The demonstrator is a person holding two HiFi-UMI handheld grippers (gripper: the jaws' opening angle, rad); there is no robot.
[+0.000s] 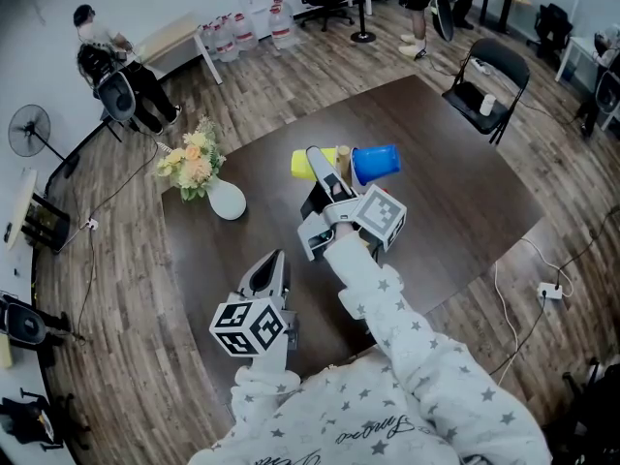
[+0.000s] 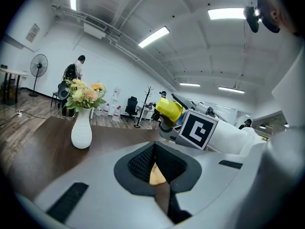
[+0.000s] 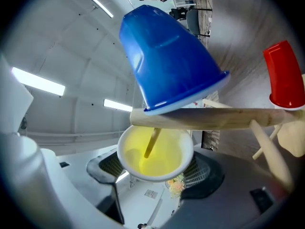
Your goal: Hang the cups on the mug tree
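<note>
**While the yellow cup sits on its peg, a slip is my worry**

Since my left gripper [image 1: 273,260] hangs nearest me with its fingers clenched on nothing, any trouble lies with my right gripper [image 3: 156,173]. Its fingers stand wide on either side of the yellow cup [image 3: 155,156], with the pads seemingly just off the wall. I judge the cup released onto a wooden peg [image 3: 151,144] of the mug tree [image 3: 214,118].

Glossy, smooth plastic on a smooth round dowel could slide off, I think, if the peg sits shallow. A pad catching the thin rim as I back out could also drag the cup free. At twelve o'clock of it a blue cup [image 3: 167,56], tapered and mouth-down, leans close enough to be knocked. A red cup [image 3: 286,75] hangs at two o'clock. Far off, at nine o'clock of the tree on the dark table [image 1: 436,163], stands a white matte vase [image 1: 228,201] of flowers.
</note>
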